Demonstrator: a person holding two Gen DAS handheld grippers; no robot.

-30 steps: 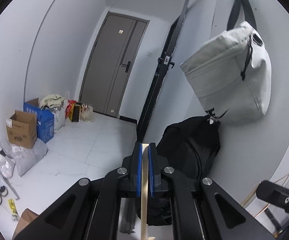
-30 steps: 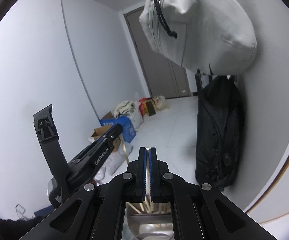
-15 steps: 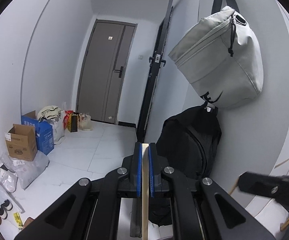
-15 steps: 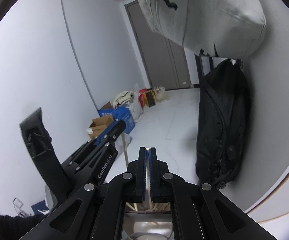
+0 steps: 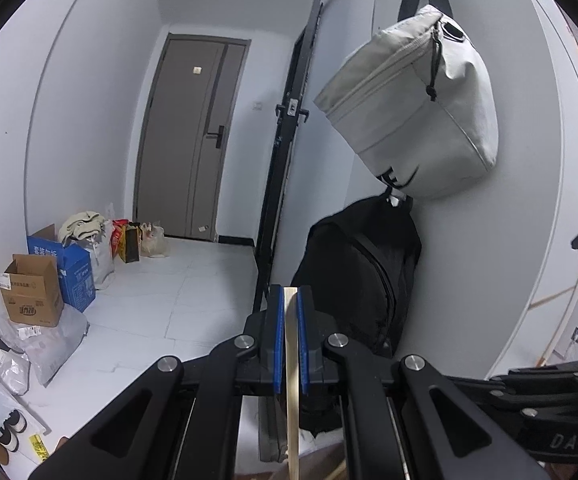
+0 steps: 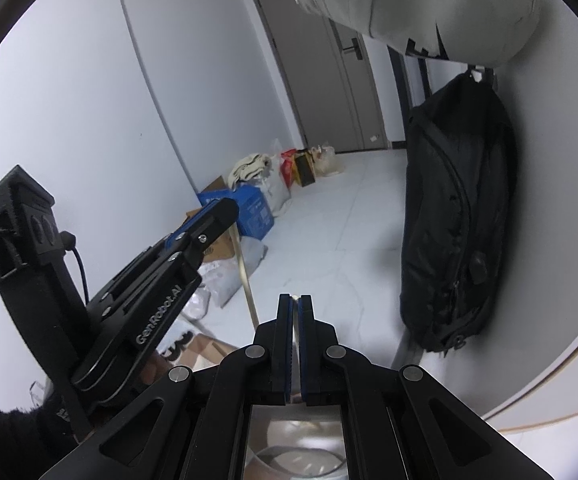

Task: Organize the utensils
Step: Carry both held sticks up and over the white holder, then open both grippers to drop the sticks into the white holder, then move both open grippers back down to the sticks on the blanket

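In the left wrist view my left gripper (image 5: 290, 293) is shut on a pale wooden chopstick (image 5: 291, 364), which runs down between the blue pads and out of the bottom of the frame. The right wrist view shows that same left gripper (image 6: 225, 211) at the left, with the chopstick (image 6: 245, 276) hanging below it. My right gripper (image 6: 296, 300) is shut on a thin silvery utensil handle (image 6: 296, 330); only its edge shows between the pads. Under the right gripper stands a shiny metal cup (image 6: 301, 458), mostly hidden by the gripper frame.
A grey bag (image 5: 409, 112) hangs on the right wall above a black backpack (image 5: 361, 280). A black pole (image 5: 285, 160) leans beside them. Cardboard boxes (image 5: 33, 292), a blue box (image 5: 75, 266) and plastic bags line the left wall. A grey door (image 5: 193, 140) closes the corridor.
The right wrist view has dropped and tilted down: the grey bag slid up the frame and the left gripper looms larger. The left view rolled, and the right tool's black body entered at right.
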